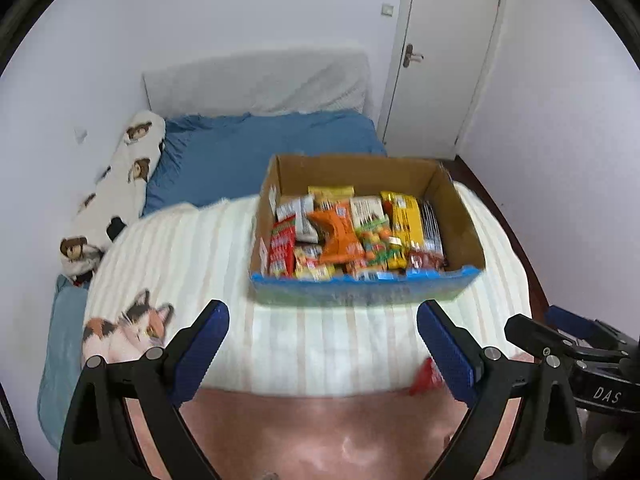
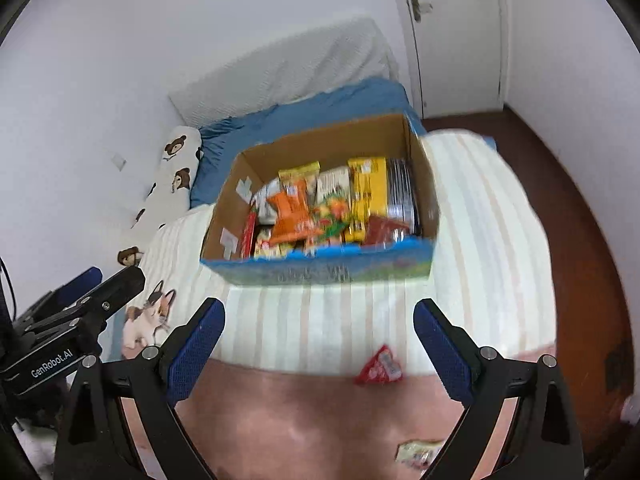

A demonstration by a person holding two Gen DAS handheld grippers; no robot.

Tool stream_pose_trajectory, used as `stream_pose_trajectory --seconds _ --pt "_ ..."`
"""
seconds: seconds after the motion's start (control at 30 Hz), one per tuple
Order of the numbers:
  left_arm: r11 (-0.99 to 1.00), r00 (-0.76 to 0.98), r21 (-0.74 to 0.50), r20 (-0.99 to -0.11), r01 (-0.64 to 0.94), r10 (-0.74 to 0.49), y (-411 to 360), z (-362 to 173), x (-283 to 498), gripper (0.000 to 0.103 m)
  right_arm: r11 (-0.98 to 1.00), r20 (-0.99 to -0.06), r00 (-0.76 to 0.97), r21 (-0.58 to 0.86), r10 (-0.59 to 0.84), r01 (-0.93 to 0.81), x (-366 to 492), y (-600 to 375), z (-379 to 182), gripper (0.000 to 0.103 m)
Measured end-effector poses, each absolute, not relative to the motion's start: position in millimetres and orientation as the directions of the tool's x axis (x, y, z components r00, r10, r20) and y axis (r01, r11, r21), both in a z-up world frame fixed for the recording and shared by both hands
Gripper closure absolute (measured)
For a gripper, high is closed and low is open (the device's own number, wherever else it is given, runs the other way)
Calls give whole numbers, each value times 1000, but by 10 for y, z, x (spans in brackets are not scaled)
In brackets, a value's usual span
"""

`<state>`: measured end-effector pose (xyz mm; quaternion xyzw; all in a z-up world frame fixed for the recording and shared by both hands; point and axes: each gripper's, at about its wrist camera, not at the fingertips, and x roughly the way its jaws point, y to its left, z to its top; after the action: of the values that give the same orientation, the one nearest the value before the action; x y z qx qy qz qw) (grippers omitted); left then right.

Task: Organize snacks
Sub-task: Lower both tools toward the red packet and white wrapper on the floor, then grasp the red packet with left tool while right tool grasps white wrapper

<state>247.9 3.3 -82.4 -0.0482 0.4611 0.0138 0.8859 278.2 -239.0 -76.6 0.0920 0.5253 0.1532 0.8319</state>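
Item, my left gripper (image 1: 323, 334): jaws spread wide, nothing between the blue pads, hanging over the near part of the striped blanket (image 1: 192, 248). Item, my right gripper (image 2: 319, 332): jaws likewise wide and empty, just beside the left one; each shows at the edge of the other's view. Item, open room: a bare band of striped blanket lies between both grippers and the cardboard box (image 1: 460, 216), and a wider bare stretch runs left of the box toward the printed cat (image 1: 128, 324). The blanket's near edge meets a pink cover (image 1: 320, 432) under the fingers; on the right the bed ends at dark red-brown floor (image 2: 580, 240). Item, box: open-topped, blue printed front wall, sitting on the blanket, packed with snack packets (image 1: 340, 236), orange, yellow, red and silver, standing or leaning close together; the far end of the box is empty. Item, loose snacks: a red triangular packet (image 2: 378, 368) lies at the seam of blanket and pink cover, between my right fingers and apart from the box; my left view catches only a red sliver of it beside the right finger. A pale packet (image 2: 416, 454) lies on the pink cover near the bottom edge, seen in the right view alone. Item, room: blue sheet (image 1: 260, 140), bear-print bolster (image 1: 116, 184) along the left wall, grey headboard (image 1: 256, 80), white door (image 1: 444, 60) in the far corner. Both views are blurred; packet labels cannot be read.
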Motion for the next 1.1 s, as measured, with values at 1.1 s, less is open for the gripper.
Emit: stream_pose_trajectory --seconds 1.1 --pt "970 59 -97 -992 221 -113 -1757 -2956 2951 7 911 -959 112 281 259 301 1720 -3312 -3277 38"
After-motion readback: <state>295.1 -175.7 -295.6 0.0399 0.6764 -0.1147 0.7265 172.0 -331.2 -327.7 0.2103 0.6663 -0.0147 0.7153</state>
